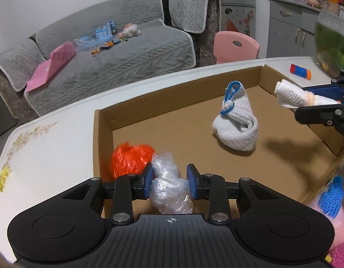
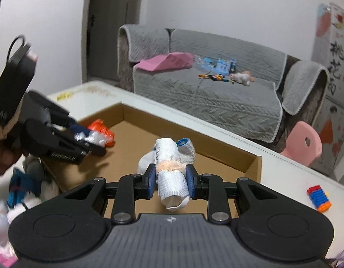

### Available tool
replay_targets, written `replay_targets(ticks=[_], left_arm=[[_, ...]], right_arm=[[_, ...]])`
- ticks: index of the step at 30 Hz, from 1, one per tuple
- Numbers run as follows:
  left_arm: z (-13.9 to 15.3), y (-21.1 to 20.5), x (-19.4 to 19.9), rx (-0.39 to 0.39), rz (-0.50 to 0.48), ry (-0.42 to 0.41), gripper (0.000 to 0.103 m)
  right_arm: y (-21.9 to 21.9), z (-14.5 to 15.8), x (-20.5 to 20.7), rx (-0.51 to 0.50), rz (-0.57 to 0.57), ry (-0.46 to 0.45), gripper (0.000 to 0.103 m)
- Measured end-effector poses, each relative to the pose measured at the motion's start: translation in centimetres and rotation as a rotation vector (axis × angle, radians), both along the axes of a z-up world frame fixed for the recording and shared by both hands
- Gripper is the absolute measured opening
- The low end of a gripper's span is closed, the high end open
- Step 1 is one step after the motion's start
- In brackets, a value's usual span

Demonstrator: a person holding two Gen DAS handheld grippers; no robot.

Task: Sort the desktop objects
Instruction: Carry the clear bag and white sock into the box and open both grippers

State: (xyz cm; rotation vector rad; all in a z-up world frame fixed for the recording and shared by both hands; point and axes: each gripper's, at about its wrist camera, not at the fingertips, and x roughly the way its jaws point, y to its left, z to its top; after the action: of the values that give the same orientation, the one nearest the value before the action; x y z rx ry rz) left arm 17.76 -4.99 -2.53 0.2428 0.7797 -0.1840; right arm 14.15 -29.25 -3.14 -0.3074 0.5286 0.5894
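Note:
A shallow cardboard tray lies on the white table. My left gripper is shut on a crumpled clear plastic bag over the tray's near left corner; it also shows in the right wrist view. An orange plastic bag lies in that corner. A white sock bundle with blue trim lies in the tray. My right gripper is shut on a rolled white cloth tied with a peach band, above the tray's right side.
A red, blue and orange toy lies on the table right of the tray. A glass bowl of green plants stands at the far right. Blue and pink cloth items lie near the tray's front edge. A pink chair stands behind.

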Motion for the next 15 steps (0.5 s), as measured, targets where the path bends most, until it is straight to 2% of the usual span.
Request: replay_targets(ticks=[9, 15], left_arm=[[-1.0, -0.6, 0.1, -0.006, -0.027, 0.029, 0.039], [-1.3, -1.4, 0.1, 0.025, -0.038, 0.020, 0.039]], right_arm=[[-0.2, -0.9, 0.9, -0.020, -0.023, 0.044, 0.025], [-0.3, -1.4, 1.4, -0.014, -0.051, 0.065, 0.025]])
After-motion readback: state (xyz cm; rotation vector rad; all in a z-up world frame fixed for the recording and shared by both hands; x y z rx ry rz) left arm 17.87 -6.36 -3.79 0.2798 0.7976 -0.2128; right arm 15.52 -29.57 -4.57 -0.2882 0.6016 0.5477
